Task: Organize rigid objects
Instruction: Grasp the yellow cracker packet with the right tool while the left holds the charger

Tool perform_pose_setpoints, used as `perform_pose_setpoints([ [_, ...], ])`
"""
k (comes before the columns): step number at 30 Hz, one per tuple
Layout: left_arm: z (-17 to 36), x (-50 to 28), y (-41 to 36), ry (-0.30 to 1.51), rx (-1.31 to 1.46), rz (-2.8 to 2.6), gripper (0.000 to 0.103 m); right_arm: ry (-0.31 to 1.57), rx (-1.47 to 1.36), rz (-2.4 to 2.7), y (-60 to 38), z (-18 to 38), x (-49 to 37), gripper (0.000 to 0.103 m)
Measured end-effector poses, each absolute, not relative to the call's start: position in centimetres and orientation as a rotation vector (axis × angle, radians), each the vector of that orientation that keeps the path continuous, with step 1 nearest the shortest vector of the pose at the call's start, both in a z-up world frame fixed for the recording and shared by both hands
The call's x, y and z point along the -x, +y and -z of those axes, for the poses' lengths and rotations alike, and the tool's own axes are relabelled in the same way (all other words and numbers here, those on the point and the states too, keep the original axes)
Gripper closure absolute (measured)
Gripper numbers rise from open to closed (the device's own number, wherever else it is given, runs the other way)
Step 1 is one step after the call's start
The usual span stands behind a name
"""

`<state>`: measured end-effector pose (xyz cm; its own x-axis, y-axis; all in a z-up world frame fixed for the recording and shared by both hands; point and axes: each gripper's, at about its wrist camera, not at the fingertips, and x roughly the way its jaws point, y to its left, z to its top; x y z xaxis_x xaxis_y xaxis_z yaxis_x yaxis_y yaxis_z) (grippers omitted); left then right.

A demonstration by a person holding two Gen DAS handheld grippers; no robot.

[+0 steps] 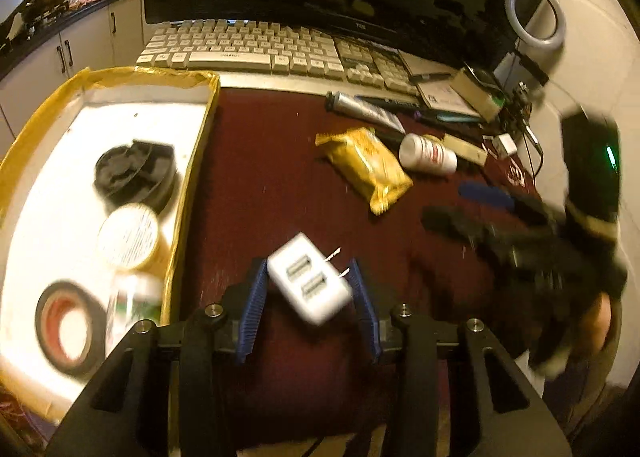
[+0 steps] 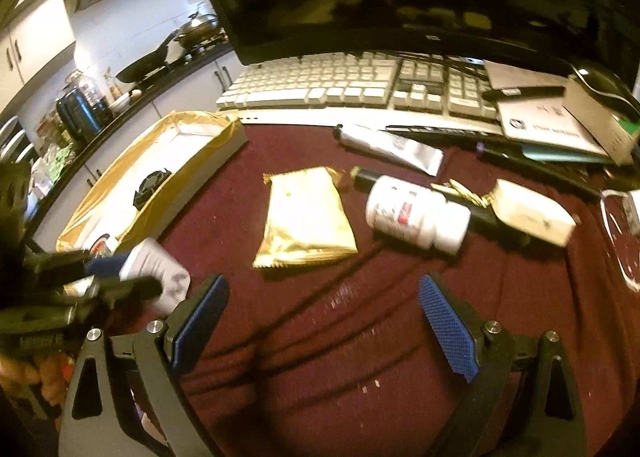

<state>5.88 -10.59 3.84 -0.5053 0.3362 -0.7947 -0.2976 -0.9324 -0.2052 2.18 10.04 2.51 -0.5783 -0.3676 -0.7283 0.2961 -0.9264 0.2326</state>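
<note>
A white charger (image 1: 310,289) is pinched in the left tool (image 1: 308,293), its blue pads (image 1: 253,309) pressed on the two sides. The charger is a small boxy block, two USB slots seen on the upper face, metal prongs sticking out from the far end toward the right pad. It is held tilted, clear of the dark red cloth (image 1: 280,185) on the bench, just right of the box (image 1: 192,193).

The box is a shallow tray, yellow-taped round the rim, white inside. Four things are seen in it from the left wrist view: a black round part (image 1: 136,173) at the far end, a round tin (image 1: 128,237) with a pale printed lid nearer, a roll of black tape (image 1: 68,321) at the near corner, and a small bottle (image 1: 134,309) with a green label lying against the right wall. All are blurred; labels cannot be read.

The right tool (image 2: 324,321) is spread wide over the cloth, nothing between its pads. Beyond it, a gold packet (image 2: 306,217) is lying flat, and a white pill bottle (image 2: 416,213) on its side just right of that. A squeezed tube (image 2: 392,147) is lying near the keyboard (image 2: 340,85).

From the right wrist view, the charger (image 2: 156,273) is seen at the left edge, gripped in the left tool (image 2: 120,277), near the box's near corner (image 2: 80,233).
</note>
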Motion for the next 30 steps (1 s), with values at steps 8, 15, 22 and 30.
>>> perform_pose_setpoints([
  [8,-3.6,-6.2,-10.7,-0.037,1.304,-2.474,0.063,-0.090,-1.202,2.427,8.0,-1.9,0.7,0.029],
  [15,-3.5,-6.2,-10.2,-0.007,1.297,-2.491,0.063,-0.045,-1.253,2.413,6.3,-0.9,2.7,0.038],
  [22,-3.0,-7.4,-11.1,-0.045,1.323,-2.457,0.059,0.103,-1.237,2.474,5.1,-1.0,2.5,0.060],
  [30,-2.0,-8.9,-10.4,0.103,1.349,-2.424,0.056,0.095,-1.212,2.445,5.4,-1.6,0.4,0.063],
])
